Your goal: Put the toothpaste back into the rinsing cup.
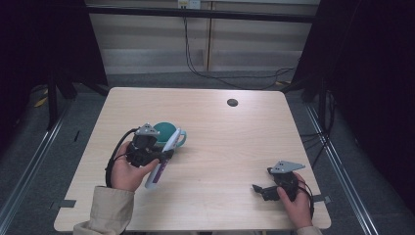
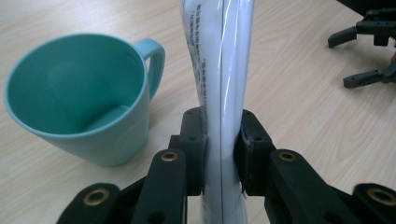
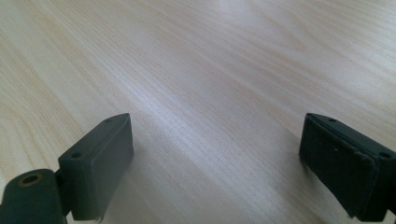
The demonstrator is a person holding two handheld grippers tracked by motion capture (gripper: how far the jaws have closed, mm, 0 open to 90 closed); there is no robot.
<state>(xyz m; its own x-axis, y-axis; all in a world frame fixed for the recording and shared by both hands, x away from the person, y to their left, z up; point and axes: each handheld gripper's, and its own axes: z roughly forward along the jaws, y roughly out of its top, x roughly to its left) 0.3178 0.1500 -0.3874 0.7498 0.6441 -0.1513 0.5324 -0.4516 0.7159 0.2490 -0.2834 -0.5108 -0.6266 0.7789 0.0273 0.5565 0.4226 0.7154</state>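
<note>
Squeezing a white tube between its two black jaws, the left gripper has a tight hold on it. In the left gripper view the tube stands straight up through the middle of the jaws, with one pad pressed on each side. Small print runs along the tube there, but it is too small to read.

Just beside the tube is a teal cup. It sits on the wooden table, and its handle points toward the tube. You can look right down into the cup here.

From the high view the left gripper sits in the person's left hand. The tube slants there, with its top end by the cup and its low end nearer the person. That low end has some purple on it. The tube is partly in front of the cup.

Far off, near the table's right corner, the right gripper rests in the right hand. In the right gripper view its jaws stand wide apart, with bare table between them.
</note>
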